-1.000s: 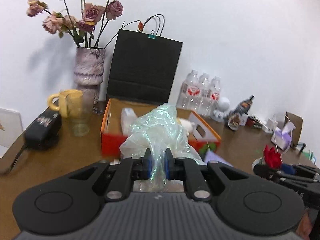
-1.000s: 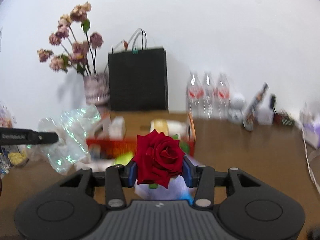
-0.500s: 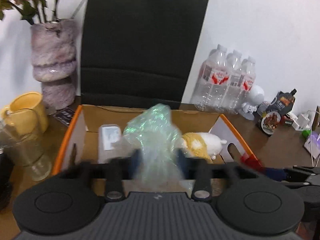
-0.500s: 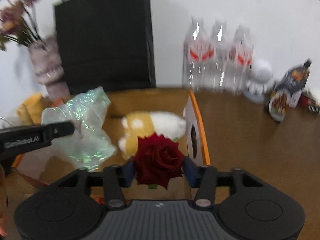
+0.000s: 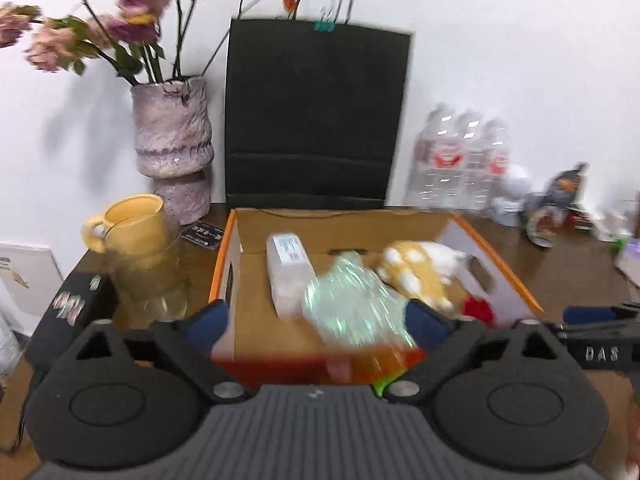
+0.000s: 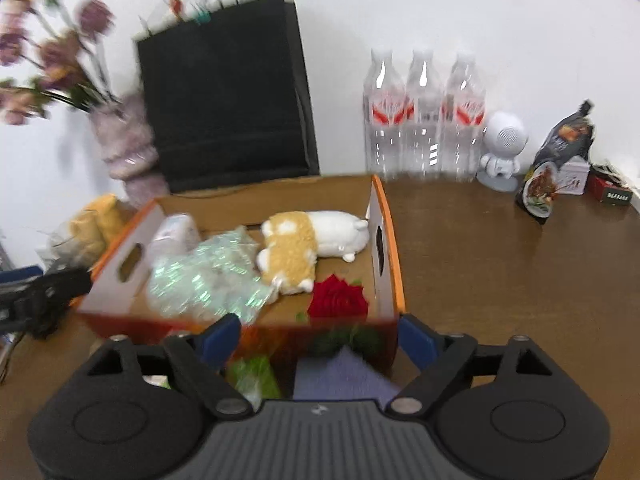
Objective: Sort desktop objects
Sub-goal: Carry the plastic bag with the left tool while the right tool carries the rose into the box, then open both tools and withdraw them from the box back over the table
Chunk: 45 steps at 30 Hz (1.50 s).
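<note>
An orange-rimmed cardboard box (image 5: pixel 224 264) (image 6: pixel 386 240) sits on the brown desk. Inside lie an iridescent plastic bag (image 5: pixel 356 304) (image 6: pixel 204 276), a red rose (image 6: pixel 338 300) (image 5: pixel 478 307), a white and tan plush toy (image 6: pixel 312 240) (image 5: pixel 416 268) and a white packet (image 5: pixel 288 268). My left gripper (image 5: pixel 318 320) is open, just in front of the box, with the bag lying between its fingers. My right gripper (image 6: pixel 320 334) is open at the box's near right corner, just short of the rose.
A black paper bag (image 5: pixel 316 116) stands behind the box, a vase of dried flowers (image 5: pixel 172 148) to its left. A yellow mug (image 5: pixel 128 220) and a glass (image 5: pixel 148 276) stand left of the box. Water bottles (image 6: pixel 424 116), a white figurine (image 6: pixel 502 146) and small packets stand at the right.
Both grippers opened. The plastic bag and the rose dropped into the box, and both grippers drew back a little from it.
</note>
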Each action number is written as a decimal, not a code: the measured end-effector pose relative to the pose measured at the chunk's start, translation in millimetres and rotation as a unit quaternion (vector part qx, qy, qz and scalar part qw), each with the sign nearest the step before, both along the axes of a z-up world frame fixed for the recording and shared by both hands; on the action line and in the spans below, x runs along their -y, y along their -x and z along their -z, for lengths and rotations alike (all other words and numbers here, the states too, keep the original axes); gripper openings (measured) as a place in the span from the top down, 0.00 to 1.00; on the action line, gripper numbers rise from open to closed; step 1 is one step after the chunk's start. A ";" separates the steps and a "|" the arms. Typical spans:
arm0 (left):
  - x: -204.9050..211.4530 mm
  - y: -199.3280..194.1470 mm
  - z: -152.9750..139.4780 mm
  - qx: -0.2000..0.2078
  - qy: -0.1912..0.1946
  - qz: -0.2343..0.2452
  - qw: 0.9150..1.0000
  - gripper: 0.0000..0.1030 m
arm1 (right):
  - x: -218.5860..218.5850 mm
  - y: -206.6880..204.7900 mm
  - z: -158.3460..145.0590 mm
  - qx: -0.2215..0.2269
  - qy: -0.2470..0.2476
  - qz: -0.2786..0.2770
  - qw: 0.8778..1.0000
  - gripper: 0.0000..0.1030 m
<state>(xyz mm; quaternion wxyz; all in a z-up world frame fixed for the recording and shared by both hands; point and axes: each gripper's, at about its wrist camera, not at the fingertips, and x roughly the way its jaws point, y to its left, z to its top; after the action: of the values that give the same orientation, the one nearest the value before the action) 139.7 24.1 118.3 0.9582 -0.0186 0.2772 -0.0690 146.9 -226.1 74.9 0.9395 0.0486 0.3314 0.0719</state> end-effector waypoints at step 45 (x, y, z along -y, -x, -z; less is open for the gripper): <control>9.2 170.6 115.6 -0.043 -0.030 -0.013 0.999 0.02 | -6.3 177.1 91.5 0.014 -0.034 -0.015 0.999 0.06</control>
<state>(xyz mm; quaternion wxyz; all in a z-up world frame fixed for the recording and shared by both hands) -30.9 14.9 2.7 0.9462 0.0041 0.3202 -0.0477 -30.1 -219.8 -16.5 0.9406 0.0748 0.3165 0.0976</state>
